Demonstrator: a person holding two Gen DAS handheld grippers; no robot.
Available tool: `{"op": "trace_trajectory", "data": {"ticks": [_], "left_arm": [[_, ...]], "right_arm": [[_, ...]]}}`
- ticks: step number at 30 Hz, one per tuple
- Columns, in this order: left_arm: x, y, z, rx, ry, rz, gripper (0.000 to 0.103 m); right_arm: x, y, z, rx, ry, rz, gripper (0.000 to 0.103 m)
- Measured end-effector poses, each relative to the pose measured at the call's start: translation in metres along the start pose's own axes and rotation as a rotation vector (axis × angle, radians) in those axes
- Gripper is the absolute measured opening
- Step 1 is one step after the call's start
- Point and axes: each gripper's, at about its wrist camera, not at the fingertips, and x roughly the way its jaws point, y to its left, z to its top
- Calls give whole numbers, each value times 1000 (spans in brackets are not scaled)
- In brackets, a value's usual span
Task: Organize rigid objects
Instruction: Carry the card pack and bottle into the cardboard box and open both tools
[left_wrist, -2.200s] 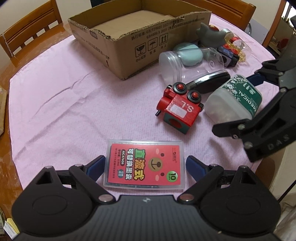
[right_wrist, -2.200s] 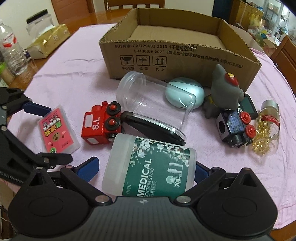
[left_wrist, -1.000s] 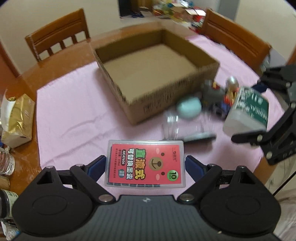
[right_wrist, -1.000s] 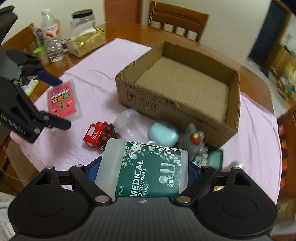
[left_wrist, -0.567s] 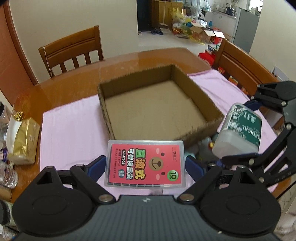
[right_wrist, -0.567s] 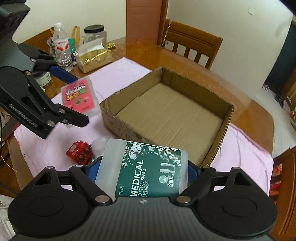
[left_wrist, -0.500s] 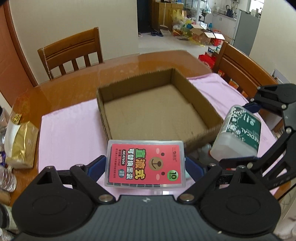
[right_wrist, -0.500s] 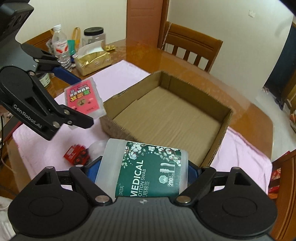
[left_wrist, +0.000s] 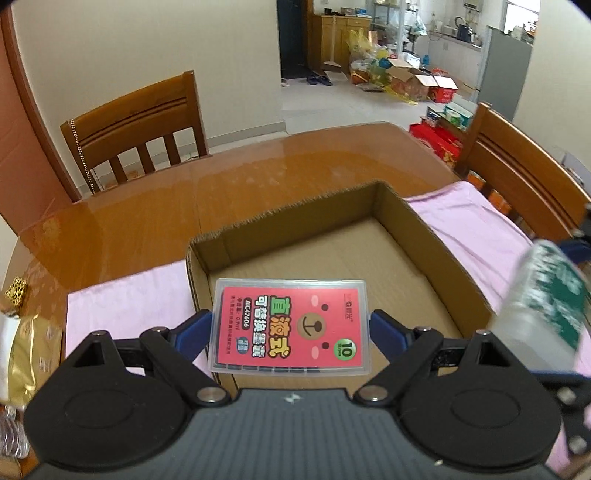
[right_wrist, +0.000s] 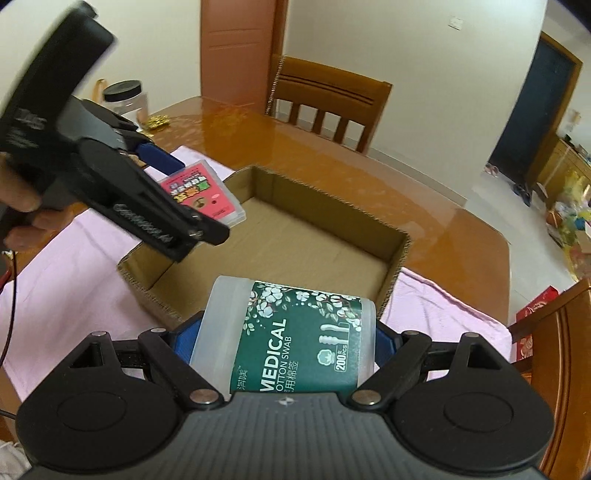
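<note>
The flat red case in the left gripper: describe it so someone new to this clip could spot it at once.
Start at the open cardboard box on the pink cloth. Above its near left corner, the left gripper holds a flat red case by its short edges. Unlike the round, green-labelled cotton swab tub in the right gripper, it is a thin clear rectangle with a red bear-face label.

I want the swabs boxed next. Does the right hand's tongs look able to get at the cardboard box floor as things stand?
Probably yes: the right tongs hold the cotton swab tub near the cardboard box, whose open floor looks bare.
</note>
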Motion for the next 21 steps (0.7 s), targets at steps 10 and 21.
{"op": "trace_trajectory", "data": {"ticks": [10,21], "left_arm": [[56,16,25,-46,-26,54,91],[42,24,8,-68,-59,72,98]], "right_arm": [[13,-18,8,71,12,-47,90],[28,-15,14,67,40,-63,90]]}}
